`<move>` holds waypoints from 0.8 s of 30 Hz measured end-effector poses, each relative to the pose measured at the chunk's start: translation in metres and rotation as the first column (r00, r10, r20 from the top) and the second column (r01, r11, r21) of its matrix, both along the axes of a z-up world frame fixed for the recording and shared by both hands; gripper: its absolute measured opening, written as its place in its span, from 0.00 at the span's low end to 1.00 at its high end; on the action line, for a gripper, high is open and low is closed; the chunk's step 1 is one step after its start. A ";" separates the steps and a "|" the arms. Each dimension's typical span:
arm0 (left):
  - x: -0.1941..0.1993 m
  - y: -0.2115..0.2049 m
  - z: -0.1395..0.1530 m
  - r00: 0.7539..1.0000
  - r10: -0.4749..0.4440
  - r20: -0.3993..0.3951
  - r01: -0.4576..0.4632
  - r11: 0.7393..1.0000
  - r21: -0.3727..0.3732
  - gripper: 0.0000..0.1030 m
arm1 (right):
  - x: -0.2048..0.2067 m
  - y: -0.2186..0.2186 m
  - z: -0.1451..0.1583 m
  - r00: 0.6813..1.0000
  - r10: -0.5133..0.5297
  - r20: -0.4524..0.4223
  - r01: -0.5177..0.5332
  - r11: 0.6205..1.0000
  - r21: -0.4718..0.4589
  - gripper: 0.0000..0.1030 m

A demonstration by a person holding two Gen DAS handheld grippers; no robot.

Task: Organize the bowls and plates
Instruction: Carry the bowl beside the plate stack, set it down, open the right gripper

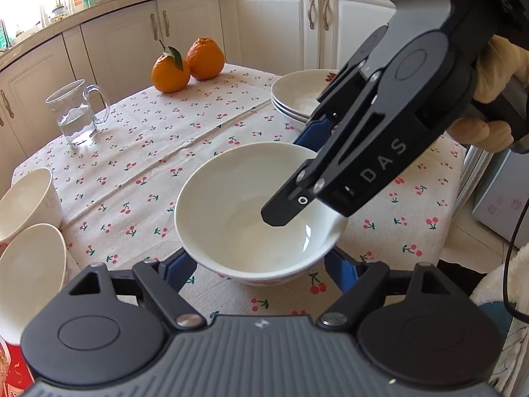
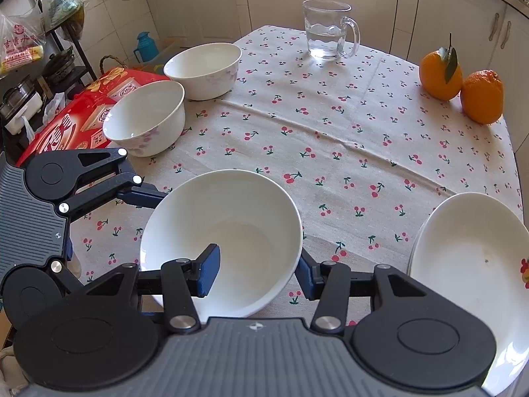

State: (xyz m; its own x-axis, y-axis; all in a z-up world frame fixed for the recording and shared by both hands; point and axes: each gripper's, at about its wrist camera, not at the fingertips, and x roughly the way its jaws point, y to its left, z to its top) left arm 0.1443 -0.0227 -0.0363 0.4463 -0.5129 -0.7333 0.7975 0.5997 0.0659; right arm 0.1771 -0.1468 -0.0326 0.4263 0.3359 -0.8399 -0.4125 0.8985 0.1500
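White ceramic bowls (image 2: pixel 221 241): three. Stacked white shallow plates (image 1: pixel 299 94): three. Round oranges (image 2: pixel 440 74): two. Clear glass handled mug (image 2: pixel 327 29): one.

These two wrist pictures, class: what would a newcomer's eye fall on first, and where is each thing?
First the white bowl near the table's front edge, with the right gripper shut on its rim, one finger inside and one outside, and the left gripper straddling it. Next the two oranges at the far side of the cherry-print tablecloth, touching each other. Then the glass mug of water, standing apart.
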 end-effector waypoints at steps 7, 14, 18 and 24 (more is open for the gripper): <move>0.000 -0.001 0.000 1.000 0.004 0.007 -0.004 1.000 -0.008 0.82 | 0.001 -0.002 -0.002 1.000 -0.012 0.004 0.012 1.000 0.006 0.55; -0.005 0.004 0.000 1.000 0.015 0.007 -0.015 1.000 -0.022 0.94 | -0.002 0.000 -0.001 1.000 -0.004 0.026 0.004 1.000 0.017 0.84; -0.012 0.011 0.000 1.000 0.027 0.001 -0.027 0.999 -0.016 0.94 | -0.006 0.001 0.003 0.999 0.000 0.054 -0.001 1.000 0.021 0.92; -0.022 0.029 0.008 0.997 0.077 0.015 -0.076 0.996 -0.052 0.94 | -0.010 0.005 0.006 0.997 -0.002 0.077 0.001 1.000 0.012 0.97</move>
State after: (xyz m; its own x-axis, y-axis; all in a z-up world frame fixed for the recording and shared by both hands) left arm 0.1224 0.0060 -0.0284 0.4980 -0.5137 -0.6987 0.7484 0.6616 0.0470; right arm 0.1674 -0.1422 -0.0262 0.4900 0.3451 -0.8005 -0.4220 0.8974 0.1286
